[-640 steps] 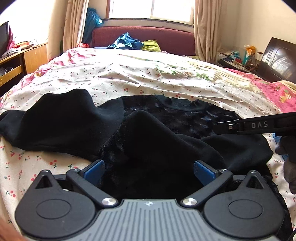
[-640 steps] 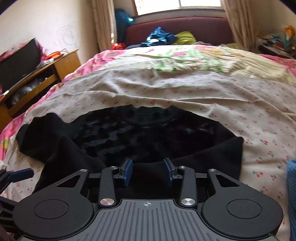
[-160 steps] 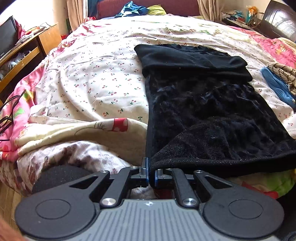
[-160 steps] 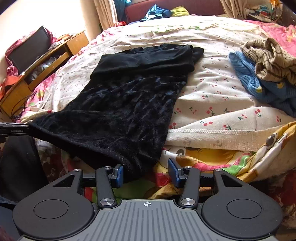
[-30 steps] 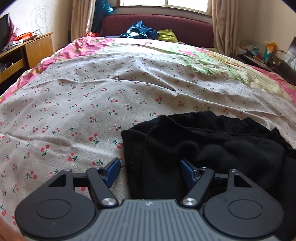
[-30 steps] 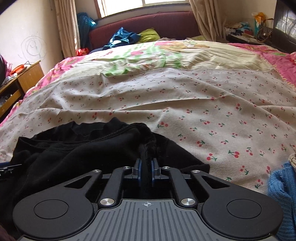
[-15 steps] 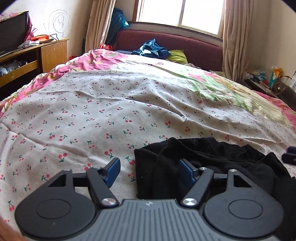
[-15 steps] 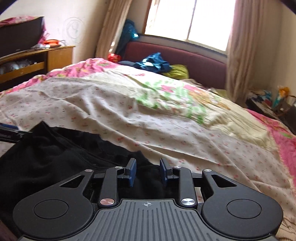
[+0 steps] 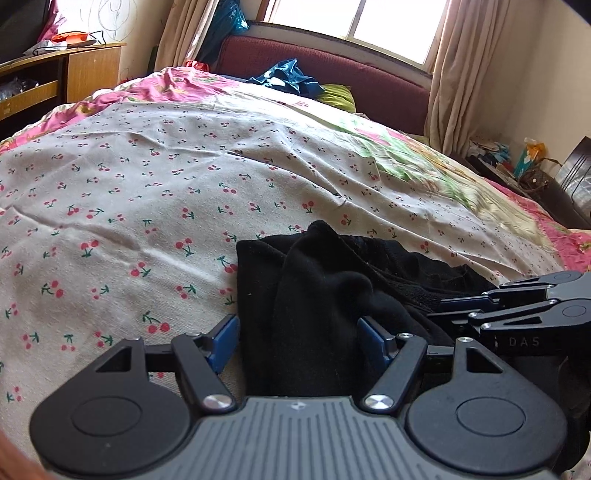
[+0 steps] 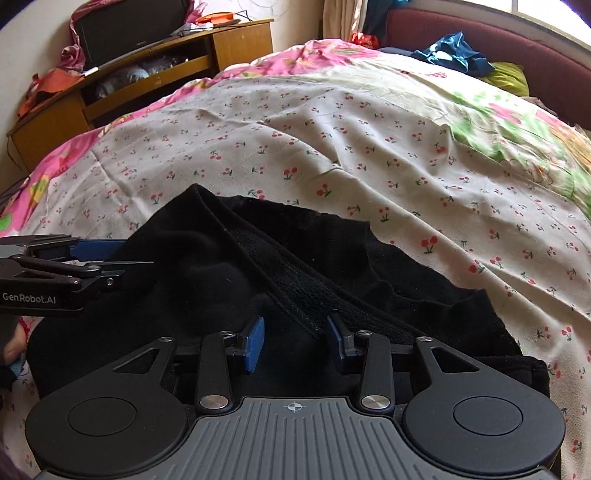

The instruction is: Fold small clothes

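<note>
The left gripper stands wide over the near left corner of the black garment, its blue pads clear of the cloth on both sides, so it has let go. One pad sits just outside the garment's left edge above the sheet, the other above the dark fabric.

The right gripper hovers over the middle of the same garment. Its jaws are opening, with black cloth lying beneath the gap but not pressed by the blue pads. A ribbed band of the garment runs slantwise just ahead of its fingers. In the left wrist view this gripper reaches in from the right edge, low over the fabric.

The garment lies bunched in a folded heap on the near part of the bed, resting on the cherry-print sheet.

Beyond it the sheet stretches bare and creased, then gives way to a pink and green flowered cover. At the far end, blue clothes and a yellow-green pillow lie against a dark red headboard under the window. A wooden cabinet stands to the left of the bed.
</note>
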Demonstrator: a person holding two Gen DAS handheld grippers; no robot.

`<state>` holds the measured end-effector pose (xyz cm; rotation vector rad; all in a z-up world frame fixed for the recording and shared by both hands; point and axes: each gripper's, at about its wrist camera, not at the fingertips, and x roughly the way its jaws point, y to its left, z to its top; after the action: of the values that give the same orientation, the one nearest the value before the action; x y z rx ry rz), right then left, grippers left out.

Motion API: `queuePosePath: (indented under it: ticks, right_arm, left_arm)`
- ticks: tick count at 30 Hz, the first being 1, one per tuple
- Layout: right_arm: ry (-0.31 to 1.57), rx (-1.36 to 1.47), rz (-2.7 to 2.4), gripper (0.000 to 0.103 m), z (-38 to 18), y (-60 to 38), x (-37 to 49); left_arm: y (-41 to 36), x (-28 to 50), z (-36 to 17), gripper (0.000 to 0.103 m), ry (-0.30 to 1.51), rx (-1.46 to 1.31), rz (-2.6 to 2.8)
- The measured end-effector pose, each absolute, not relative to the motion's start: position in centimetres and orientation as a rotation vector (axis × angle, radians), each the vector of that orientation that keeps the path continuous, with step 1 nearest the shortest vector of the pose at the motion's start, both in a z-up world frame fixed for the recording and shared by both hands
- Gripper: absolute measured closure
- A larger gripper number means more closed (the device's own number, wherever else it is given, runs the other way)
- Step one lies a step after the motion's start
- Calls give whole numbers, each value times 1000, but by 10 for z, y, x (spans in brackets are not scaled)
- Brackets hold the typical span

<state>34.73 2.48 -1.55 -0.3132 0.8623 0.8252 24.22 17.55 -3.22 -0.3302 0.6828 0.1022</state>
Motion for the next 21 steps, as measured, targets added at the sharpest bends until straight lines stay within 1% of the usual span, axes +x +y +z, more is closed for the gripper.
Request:
queuePosePath:
  ticks: [1, 2, 3, 5, 10, 14, 18, 19, 21]
  right_arm:
    - [861, -308, 821, 80, -17, 24, 347]
    - [857, -313, 808, 90, -16, 24, 346]
    - [853, -317, 800, 95, -15, 25, 345]
    - [835, -325, 783, 99, -11, 27, 342]
    - [781, -289, 721, 101, 3, 26, 346]
    - [748, -276, 646, 102, 7, 28, 358]
    - [795, -276, 597, 101, -13, 39, 367]
    - [819, -290, 606, 101, -22, 43, 366]
    - [796, -339, 590, 99, -28, 50, 358]
  left_arm:
    - [174, 242, -32, 21, 679, -321, 101]
    - [173, 241, -31, 21, 674, -315, 99]
    - [173, 240, -30, 21, 666, -315, 98]
    - [174, 237, -27, 21, 643, -321, 97]
    - [170, 230, -17, 20, 576, -285, 105]
    - [163, 232, -18, 20, 575, -262, 87]
    - [150, 244, -39, 19, 678, -175, 84]
    - [150, 244, -44, 17, 679, -166, 86]
    - [151, 242, -44, 15, 677, -169, 88]
